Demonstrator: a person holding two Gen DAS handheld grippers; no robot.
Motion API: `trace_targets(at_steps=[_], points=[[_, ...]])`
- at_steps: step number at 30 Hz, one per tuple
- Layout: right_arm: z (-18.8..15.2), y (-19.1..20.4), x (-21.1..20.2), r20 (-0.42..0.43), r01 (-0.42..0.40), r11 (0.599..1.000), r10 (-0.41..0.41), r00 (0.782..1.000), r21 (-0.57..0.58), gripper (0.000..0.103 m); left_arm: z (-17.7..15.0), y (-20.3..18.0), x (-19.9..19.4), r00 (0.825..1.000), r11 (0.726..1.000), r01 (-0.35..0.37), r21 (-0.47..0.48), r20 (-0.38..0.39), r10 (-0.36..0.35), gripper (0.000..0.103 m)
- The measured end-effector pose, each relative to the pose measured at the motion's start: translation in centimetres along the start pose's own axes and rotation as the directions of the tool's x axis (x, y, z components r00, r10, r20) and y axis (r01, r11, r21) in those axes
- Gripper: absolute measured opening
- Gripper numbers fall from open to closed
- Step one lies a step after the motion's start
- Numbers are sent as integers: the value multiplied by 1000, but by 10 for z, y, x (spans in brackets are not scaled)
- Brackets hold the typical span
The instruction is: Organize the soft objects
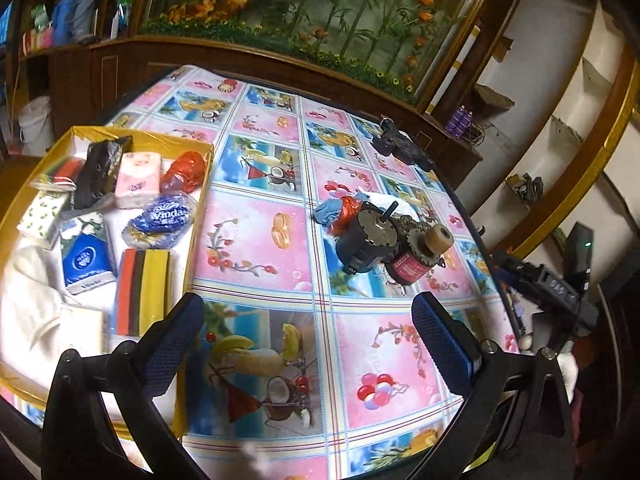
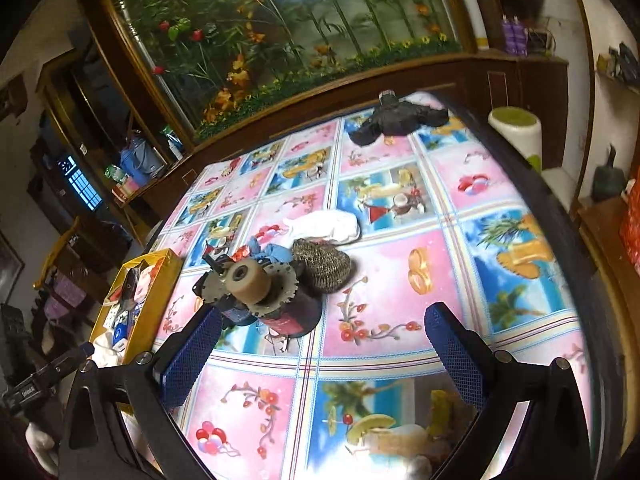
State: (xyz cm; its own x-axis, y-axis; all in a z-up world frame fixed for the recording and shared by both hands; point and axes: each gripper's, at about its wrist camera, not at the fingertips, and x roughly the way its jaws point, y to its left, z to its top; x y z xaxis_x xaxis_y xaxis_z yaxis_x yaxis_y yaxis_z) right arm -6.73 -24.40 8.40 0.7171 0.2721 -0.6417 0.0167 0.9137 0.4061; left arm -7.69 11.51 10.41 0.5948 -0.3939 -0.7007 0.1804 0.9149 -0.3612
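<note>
A yellow box point(image 1: 202, 200) at the table's left holds several soft things: tissue packs point(image 1: 138, 178), a blue Vinda pack point(image 1: 166, 214), a striped sponge point(image 1: 142, 288) and white cloth point(image 1: 32, 312). It also shows in the right wrist view point(image 2: 156, 300). A pile mid-table holds motors and gears point(image 1: 384, 240), a blue and red cloth point(image 1: 334, 210), a white cloth point(image 2: 328, 226) and a steel scourer point(image 2: 324, 266). My left gripper point(image 1: 308, 320) is open and empty beside the box. My right gripper point(image 2: 324, 336) is open and empty just before the pile.
A dark gadget point(image 2: 394, 118) lies at the table's far edge. A white and green roll point(image 2: 516, 132) stands off the far right corner. A wooden cabinet with a plant display point(image 1: 320, 20) runs behind the table. The tablecloth point(image 1: 260, 240) is patterned pink and blue.
</note>
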Motion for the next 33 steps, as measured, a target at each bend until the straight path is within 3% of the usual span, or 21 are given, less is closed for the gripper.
trace_targets(at_steps=[5, 11, 17, 19, 21, 22, 24, 26, 33], points=[[25, -18, 64, -100, -34, 994, 44, 994, 100, 102, 12, 7, 18, 999, 999, 15, -42, -40, -17, 103], [69, -35, 121, -145, -33, 981, 61, 988, 192, 102, 38, 5, 47, 998, 999, -11, -33, -66, 9, 103], [111, -16, 188, -306, 55, 997, -36, 951, 52, 102, 60, 0, 85, 993, 1000, -13, -10, -120, 11, 103], [114, -6, 203, -329, 70, 997, -62, 942, 13, 97, 70, 2, 100, 990, 1000, -13, -15, -139, 10, 103], [112, 7, 220, -353, 94, 993, -111, 929, -66, 74, 79, 4, 120, 985, 1000, -13, -27, -174, 8, 103], [111, 12, 221, -334, 109, 990, -135, 933, -94, 69, 82, 5, 128, 982, 999, -9, -33, -187, 3, 103], [108, 17, 222, -314, 96, 989, -127, 941, -112, 45, 89, 7, 148, 974, 999, 0, -49, -227, -11, 103], [109, 14, 223, -291, 80, 992, -105, 951, -96, 42, 95, 5, 168, 965, 999, 3, -48, -263, -16, 103], [98, 2, 209, -269, 91, 990, -118, 956, -108, 42, 119, -26, 225, 941, 999, 32, 24, -337, -22, 103]])
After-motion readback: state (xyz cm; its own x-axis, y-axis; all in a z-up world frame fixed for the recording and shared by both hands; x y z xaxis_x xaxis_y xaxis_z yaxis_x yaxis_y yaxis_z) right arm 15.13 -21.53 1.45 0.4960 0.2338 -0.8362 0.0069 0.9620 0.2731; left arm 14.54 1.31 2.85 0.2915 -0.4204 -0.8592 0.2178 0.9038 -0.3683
